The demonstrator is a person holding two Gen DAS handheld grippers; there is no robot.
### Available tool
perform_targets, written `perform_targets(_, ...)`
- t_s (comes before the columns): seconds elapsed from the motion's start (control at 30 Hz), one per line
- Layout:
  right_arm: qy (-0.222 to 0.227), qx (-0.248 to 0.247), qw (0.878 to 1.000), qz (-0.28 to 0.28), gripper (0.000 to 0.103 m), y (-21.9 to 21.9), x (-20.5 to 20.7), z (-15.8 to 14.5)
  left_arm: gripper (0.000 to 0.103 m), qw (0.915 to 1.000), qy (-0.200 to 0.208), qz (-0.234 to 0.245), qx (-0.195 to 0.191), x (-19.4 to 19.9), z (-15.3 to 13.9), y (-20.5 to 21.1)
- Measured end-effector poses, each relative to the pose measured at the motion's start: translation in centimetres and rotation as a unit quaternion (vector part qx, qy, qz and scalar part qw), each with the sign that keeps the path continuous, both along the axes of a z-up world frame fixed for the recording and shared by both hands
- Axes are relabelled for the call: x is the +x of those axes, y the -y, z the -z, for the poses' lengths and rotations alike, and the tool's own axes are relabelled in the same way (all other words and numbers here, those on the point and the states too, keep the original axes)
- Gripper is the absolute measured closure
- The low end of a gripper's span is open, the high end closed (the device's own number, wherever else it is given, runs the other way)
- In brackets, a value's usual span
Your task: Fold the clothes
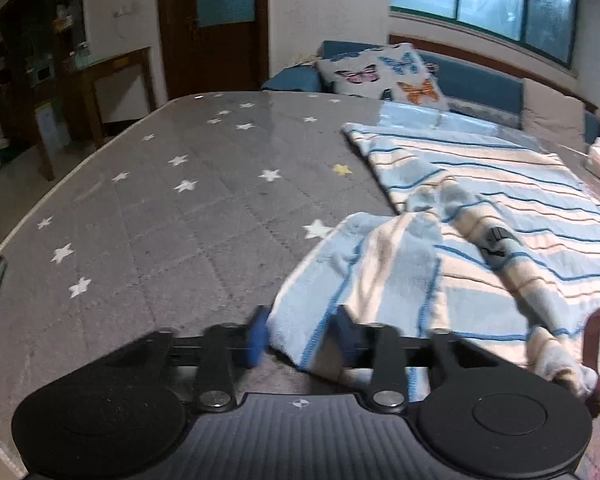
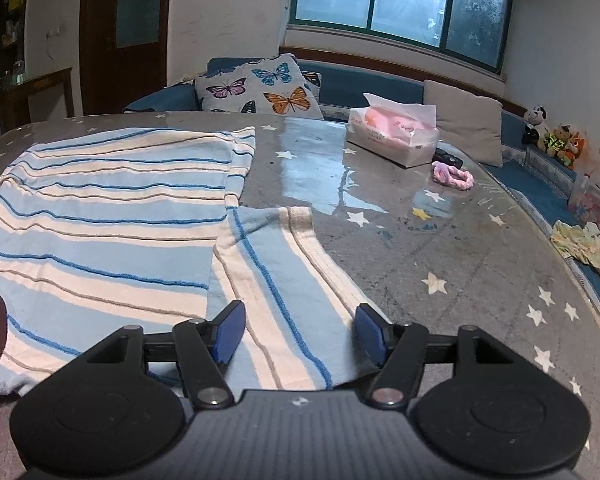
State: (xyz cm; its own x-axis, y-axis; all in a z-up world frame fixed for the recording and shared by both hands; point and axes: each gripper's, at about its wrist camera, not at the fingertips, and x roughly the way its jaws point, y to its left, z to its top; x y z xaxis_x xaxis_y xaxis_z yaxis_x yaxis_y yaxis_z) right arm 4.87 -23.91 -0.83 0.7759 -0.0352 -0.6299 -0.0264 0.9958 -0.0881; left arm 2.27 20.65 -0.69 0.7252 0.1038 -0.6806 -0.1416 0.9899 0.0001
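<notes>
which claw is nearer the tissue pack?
Right. The right claw is open over the striped garment's sleeve, with the tissue pack ahead on its right. The left claw is at the garment's opposite side.

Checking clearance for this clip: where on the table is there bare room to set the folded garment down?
The widest bare stretch is the grey starred table left of the striped garment, out to its far edge. A smaller patch lies between the garment's right sleeve and the near right edge. The far right is crowded: tissue pack, pink scrunchie.
</notes>
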Motion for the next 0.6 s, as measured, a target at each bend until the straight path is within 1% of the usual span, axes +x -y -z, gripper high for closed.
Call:
perform_targets(0.03,0.0,0.001,1.0,0.002,0.036,0.1,0.0,0.0,0.093,1.0,0.002,0.002,0.006,-0.1,-0.1,0.3)
perform_targets(0.1,0.0,0.004,1.0,0.005,0.035,0.2,0.0,0.0,0.096,0.9997,0.008,-0.006,0.024,-0.3,-0.3,0.6)
perform_targets(0.2,-0.002,0.005,1.0,0.006,0.034,0.3,-0.1,0.0,0.096,0.9979,0.026,-0.038,0.044,-1.4,-1.5,0.3)
perform_targets(0.23,-0.003,0.005,1.0,0.005,0.034,0.3,-0.1,0.0,0.096,0.9972,0.031,-0.05,0.047,-1.8,-2.0,0.1)
perform_targets(0.3,-0.004,0.003,1.0,0.002,0.034,0.2,-0.3,-0.1,0.096,0.9967,0.038,-0.058,0.044,-2.8,-2.6,-0.5)
perform_targets(0.4,-0.004,0.003,1.0,0.002,0.03,0.3,-0.5,0.0,0.096,0.9966,0.022,-0.06,0.052,-3.1,-2.1,-0.8)
perform_targets(0.47,-0.004,0.004,1.0,0.002,0.03,0.3,-0.5,0.0,0.096,0.9962,0.013,-0.067,0.054,-2.8,-1.9,-0.9)
perform_targets(0.5,-0.006,0.005,1.0,0.002,0.03,0.4,-0.4,0.0,0.095,0.9959,0.009,-0.071,0.055,-2.6,-1.8,-1.0)
perform_targets(0.6,-0.01,0.003,1.0,-0.001,0.029,0.4,-0.4,-0.1,0.083,0.995,-0.004,-0.081,0.057,-2.2,-1.5,-1.2)
